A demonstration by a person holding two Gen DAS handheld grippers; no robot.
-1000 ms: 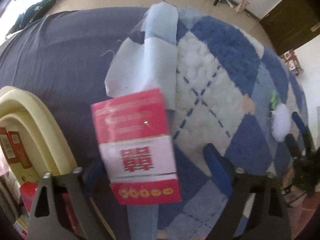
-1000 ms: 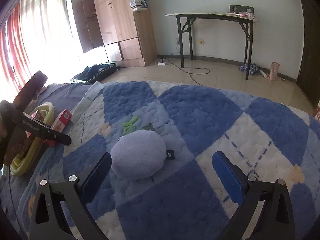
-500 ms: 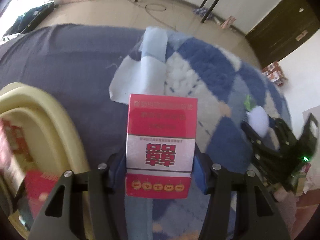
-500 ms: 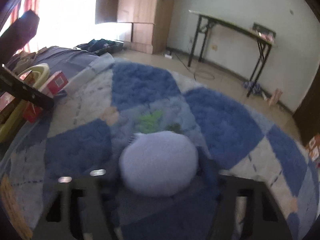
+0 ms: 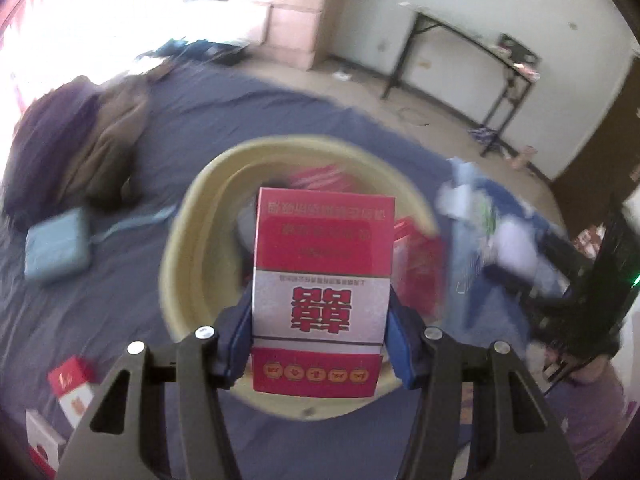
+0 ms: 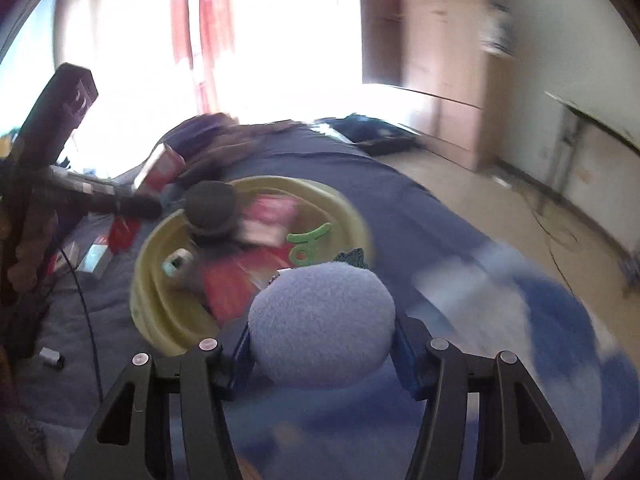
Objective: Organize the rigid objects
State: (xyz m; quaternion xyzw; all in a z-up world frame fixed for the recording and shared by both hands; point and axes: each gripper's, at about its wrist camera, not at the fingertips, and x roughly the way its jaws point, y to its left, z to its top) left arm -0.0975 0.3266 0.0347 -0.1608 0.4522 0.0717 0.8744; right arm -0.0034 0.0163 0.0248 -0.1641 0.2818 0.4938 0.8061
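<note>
My left gripper (image 5: 320, 320) is shut on a red and white box (image 5: 322, 280) with red characters and holds it above the yellow basin (image 5: 188, 240), which has red boxes inside. My right gripper (image 6: 322, 340) is shut on a round lilac plush ball (image 6: 322, 320) with green trim and holds it near the same yellow basin (image 6: 148, 280), which holds red boxes (image 6: 264, 224) and a dark round object (image 6: 210, 204). The left gripper's body shows at the far left of the right wrist view (image 6: 44, 160).
A brown and purple bag (image 5: 80, 140) and a teal pouch (image 5: 56, 248) lie on the dark blue bedsheet left of the basin. Small red and white boxes (image 5: 72, 388) lie at the lower left. A blue checked quilt (image 6: 520, 340) lies to the right. A wardrobe and a black-legged table stand behind.
The left gripper closed on the red box, lifted it and swung left over the basin. The right gripper closed on the plush ball and carried it left toward the basin.
</note>
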